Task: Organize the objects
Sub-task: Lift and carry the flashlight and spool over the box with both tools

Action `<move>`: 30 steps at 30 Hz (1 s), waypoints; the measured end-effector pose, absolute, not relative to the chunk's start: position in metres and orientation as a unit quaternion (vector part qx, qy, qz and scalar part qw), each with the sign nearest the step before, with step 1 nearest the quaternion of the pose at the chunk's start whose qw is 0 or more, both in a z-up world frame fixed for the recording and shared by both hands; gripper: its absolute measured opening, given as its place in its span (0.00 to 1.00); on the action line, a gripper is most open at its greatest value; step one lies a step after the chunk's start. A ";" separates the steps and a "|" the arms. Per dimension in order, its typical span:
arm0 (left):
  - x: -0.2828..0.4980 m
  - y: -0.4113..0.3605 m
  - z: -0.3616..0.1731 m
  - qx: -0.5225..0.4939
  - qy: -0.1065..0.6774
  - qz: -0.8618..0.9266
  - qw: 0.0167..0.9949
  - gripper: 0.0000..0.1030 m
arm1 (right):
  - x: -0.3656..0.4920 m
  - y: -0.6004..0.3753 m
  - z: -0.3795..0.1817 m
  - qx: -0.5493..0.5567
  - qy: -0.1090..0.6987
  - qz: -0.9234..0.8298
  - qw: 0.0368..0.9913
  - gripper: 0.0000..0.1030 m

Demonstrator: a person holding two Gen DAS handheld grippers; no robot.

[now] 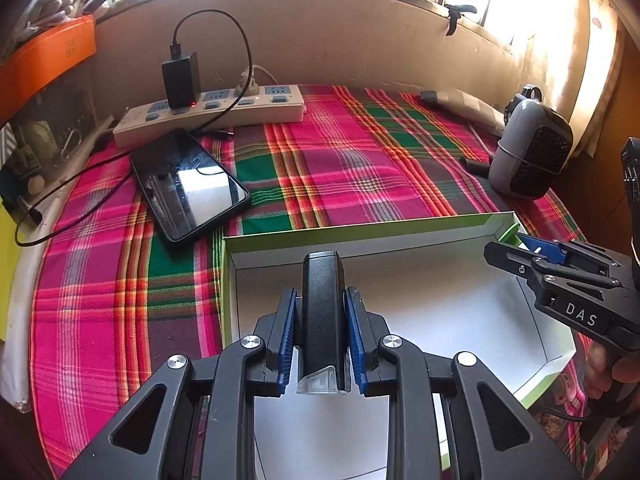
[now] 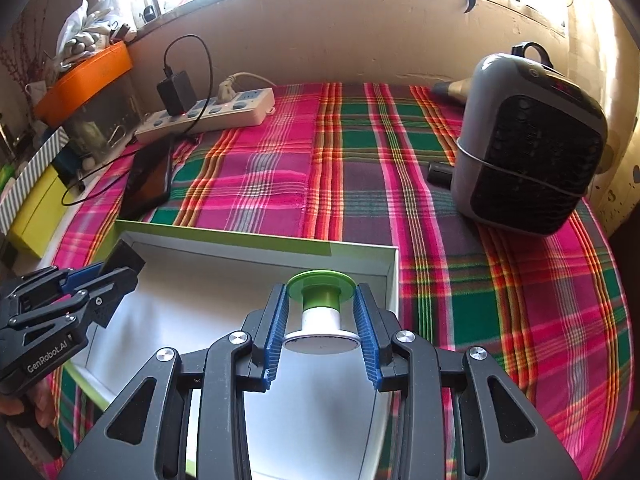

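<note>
Blue ribbed pads of the left gripper (image 1: 322, 330) are clamping a black oblong device (image 1: 322, 312) with a clear end cap, its jaws narrow and holding it above the near-left part of the white-lined, green-edged box (image 1: 360, 240). The right gripper (image 2: 321, 330) is likewise holding a green-and-white spool-shaped object (image 2: 320, 312), jaws closed on its flanges, over the box's far right corner. The box itself is lying open on the plaid-covered bench (image 1: 340, 160), and its visible floor is showing nothing yet resting inside. Judged from this, the task is partway along: two items are gripped and positioned over the box, with release still to come. Beyond the box, a black phone (image 1: 188, 184) is lying just off its far left corner, a white power strip (image 1: 208, 114) farther behind that, and a grey portable fan (image 2: 528, 144) well to the box's far right; whether these belong in the box cannot be told.
</note>
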State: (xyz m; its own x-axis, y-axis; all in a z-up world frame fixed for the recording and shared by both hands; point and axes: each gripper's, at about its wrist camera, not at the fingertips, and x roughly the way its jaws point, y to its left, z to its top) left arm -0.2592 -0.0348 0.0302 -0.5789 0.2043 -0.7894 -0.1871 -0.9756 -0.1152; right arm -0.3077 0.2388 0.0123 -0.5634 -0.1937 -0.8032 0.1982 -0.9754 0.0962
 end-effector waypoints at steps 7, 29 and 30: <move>-0.265 -0.035 0.026 -0.450 -0.010 0.887 0.106 0.21 | -0.313 0.236 0.006 0.460 0.007 -0.881 0.109 0.34; -0.266 -0.030 0.020 -0.457 -0.002 0.884 0.097 0.21 | -0.316 0.231 0.001 0.456 0.009 -0.883 0.110 0.34; -0.266 -0.031 0.020 -0.457 -0.001 0.884 0.097 0.21 | -0.316 0.231 0.001 0.456 0.008 -0.883 0.110 0.34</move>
